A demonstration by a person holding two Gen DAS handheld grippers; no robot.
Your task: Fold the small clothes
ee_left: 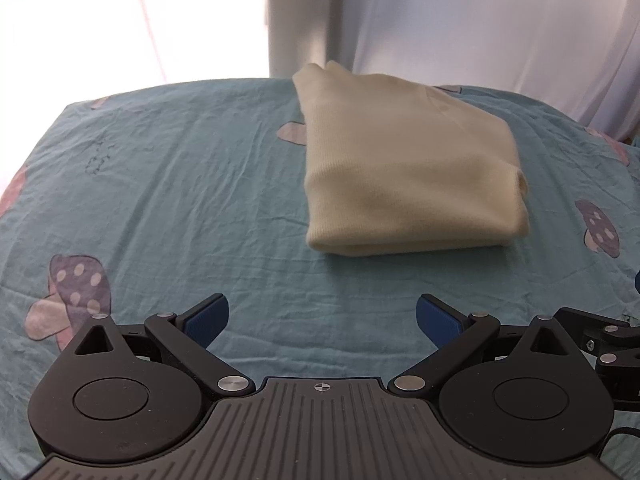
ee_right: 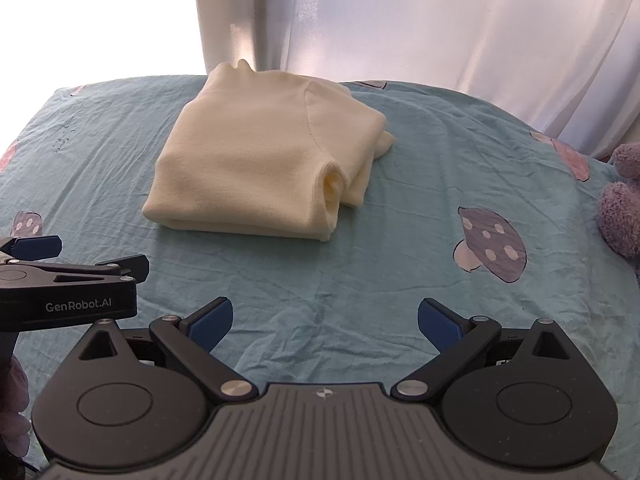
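A purple plush toy (ee_right: pixel 622 204) sits far right of the right tongs (ee_right: pixel 324 322); white curtains (ee_right: pixel 440 40) hang beyond. The folded cream garment (ee_left: pixel 404 168) lies on the bed sheet (ee_left: pixel 180 184) ahead of both. Left tongs (ee_left: pixel 322 320) and right hover level, wide open, empty.

This is a bedroom in a home. A bed takes up most of both views, covered by a wrinkled teal cotton sheet printed with spotted purple mushrooms (ee_right: pixel 400 280). Behind the bed hang sheer white curtains (ee_right: pixel 440 32) with bright daylight coming through them. At the bed's right edge sits a fuzzy lilac plush toy (ee_right: pixel 622 208).
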